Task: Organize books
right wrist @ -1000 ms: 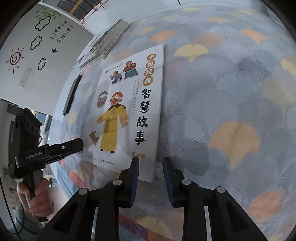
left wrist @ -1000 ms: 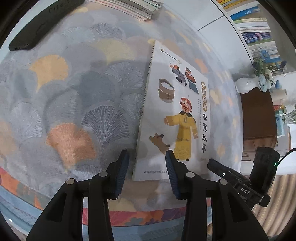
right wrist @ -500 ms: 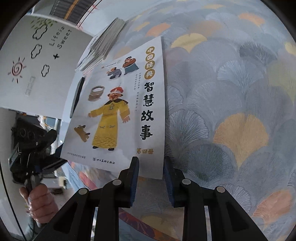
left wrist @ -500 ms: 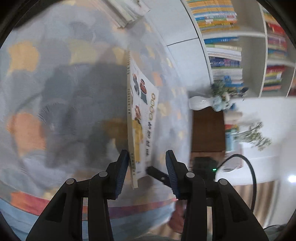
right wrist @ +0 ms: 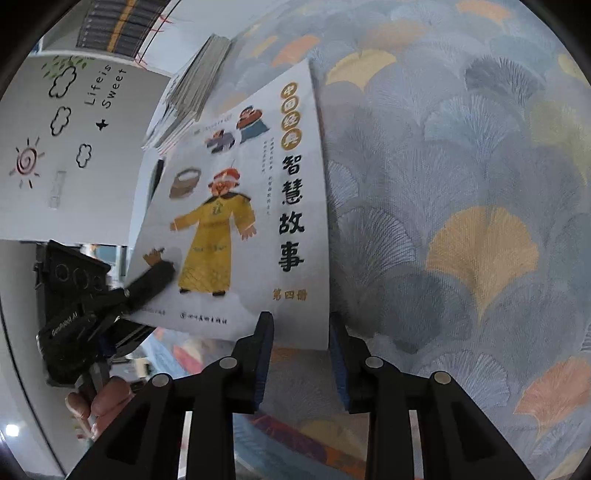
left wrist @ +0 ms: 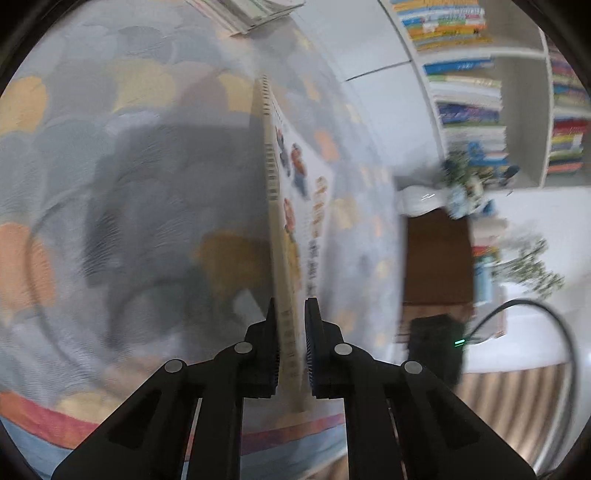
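Observation:
A thin white picture book (right wrist: 240, 221) with a yellow-robed figure on its cover is lifted at its left side off the patterned cloth. In the left wrist view I see the book (left wrist: 291, 236) almost edge-on. My left gripper (left wrist: 290, 325) is shut on the book's bottom left corner; it also shows in the right wrist view (right wrist: 147, 284). My right gripper (right wrist: 301, 332) is open, its fingers on either side of the book's bottom right corner, not clamped.
A stack of books (right wrist: 192, 92) lies at the far end of the cloth (right wrist: 461, 184); the stack also shows in the left wrist view (left wrist: 251, 11). Bookshelves (left wrist: 480, 92), a white vase with flowers (left wrist: 443, 188) and a brown cabinet (left wrist: 436, 258) stand to the right.
The left gripper closed on the book's corner and tilted the book up on its left side. The right gripper opened wider near the bottom right corner.

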`<act>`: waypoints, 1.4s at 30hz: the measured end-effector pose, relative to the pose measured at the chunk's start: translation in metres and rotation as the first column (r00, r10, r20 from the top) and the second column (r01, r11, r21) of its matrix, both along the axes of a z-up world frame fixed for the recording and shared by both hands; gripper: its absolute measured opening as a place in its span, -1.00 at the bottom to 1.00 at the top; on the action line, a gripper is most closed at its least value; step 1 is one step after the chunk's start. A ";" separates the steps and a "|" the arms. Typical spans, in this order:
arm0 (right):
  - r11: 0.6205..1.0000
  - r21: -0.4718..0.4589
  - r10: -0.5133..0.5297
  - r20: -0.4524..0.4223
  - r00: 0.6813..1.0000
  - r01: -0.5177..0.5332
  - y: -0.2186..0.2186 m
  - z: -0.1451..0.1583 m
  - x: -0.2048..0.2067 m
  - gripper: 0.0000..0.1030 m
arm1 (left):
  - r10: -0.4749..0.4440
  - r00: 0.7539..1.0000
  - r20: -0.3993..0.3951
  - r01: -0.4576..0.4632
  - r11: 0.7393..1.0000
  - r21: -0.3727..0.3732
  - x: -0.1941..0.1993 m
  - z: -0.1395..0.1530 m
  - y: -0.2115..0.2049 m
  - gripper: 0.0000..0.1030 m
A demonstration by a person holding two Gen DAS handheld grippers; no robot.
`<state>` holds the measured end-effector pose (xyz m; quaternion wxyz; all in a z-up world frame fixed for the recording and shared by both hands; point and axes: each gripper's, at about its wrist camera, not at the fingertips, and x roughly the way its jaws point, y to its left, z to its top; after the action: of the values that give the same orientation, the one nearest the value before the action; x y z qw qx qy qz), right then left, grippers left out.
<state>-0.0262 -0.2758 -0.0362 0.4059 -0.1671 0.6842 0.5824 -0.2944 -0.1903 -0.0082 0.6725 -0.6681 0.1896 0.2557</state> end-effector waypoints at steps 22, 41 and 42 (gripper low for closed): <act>0.970 0.155 -0.179 -0.053 0.982 0.185 0.021 0.032 -0.002 -0.53 | -0.078 0.997 -0.015 0.078 0.997 -0.007 -0.001 0.020 0.030 -0.84; 0.884 0.467 -0.110 0.254 0.961 -0.023 0.070 0.146 -0.080 -0.50 | -0.205 0.979 0.006 0.190 0.920 0.344 -0.044 0.131 0.100 -0.73; 0.877 0.480 -0.109 0.253 0.961 -0.027 0.079 0.151 -0.085 -0.50 | -0.200 0.980 -0.010 0.189 0.907 0.375 -0.050 0.139 0.110 -0.72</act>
<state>-0.1109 -0.1970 0.1150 0.5370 -0.1255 0.4597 0.6961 -0.3441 -0.0803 0.1311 0.8123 -0.5089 0.1935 0.2092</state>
